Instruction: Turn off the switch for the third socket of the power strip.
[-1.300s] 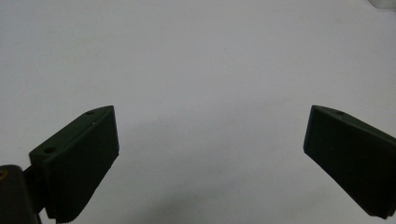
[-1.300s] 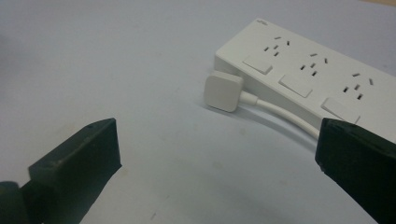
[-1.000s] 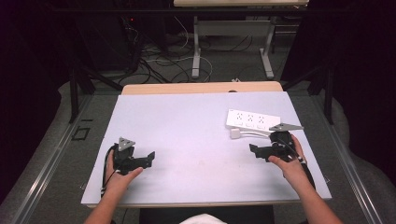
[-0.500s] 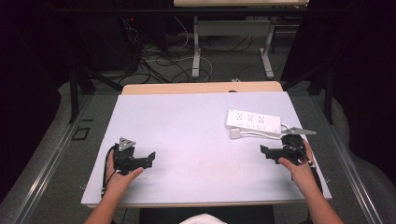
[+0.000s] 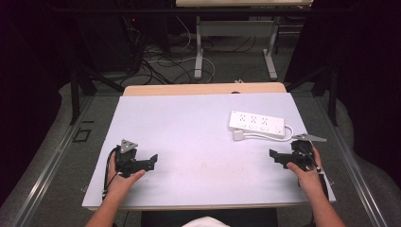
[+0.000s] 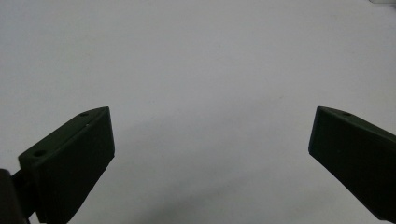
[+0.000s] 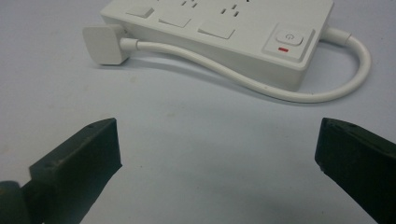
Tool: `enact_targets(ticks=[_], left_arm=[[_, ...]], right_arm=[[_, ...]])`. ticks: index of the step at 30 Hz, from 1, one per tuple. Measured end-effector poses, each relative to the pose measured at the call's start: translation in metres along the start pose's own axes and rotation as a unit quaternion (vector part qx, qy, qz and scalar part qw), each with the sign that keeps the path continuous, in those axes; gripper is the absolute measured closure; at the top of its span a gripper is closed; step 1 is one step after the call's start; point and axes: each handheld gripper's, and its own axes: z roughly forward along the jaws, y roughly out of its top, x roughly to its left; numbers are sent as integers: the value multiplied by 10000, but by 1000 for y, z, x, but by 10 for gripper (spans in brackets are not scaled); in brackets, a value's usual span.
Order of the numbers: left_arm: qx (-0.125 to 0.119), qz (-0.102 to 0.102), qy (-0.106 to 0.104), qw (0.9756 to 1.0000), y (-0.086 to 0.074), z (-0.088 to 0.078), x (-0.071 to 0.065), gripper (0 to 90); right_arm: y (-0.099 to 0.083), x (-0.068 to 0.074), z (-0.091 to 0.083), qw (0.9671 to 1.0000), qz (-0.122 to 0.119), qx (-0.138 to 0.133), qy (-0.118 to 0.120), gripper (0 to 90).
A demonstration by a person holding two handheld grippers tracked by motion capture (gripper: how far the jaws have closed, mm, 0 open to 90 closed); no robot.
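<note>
Power strip far edge cut off, plug just beside it, both tools spread wide, empty.

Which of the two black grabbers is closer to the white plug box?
The right gripper, at the table's right side. The white power strip lies just beyond its open jaws, while the left gripper sits far across the table, facing bare surface.

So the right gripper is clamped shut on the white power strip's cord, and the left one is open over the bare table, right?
Not quite. The right gripper is open and holds nothing: in the right gripper view the white power strip and its cord lie apart, ahead of its jaws. The left gripper is open over the table.
</note>
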Motion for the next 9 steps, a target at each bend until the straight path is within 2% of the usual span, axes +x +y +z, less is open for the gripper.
enact_targets(ticks=[9], left_arm=[[3, -2, 10, 10000, 0, 1, 0, 2]], right_arm=[[-1, -2, 1, 10000, 1, -2, -17, 0]])
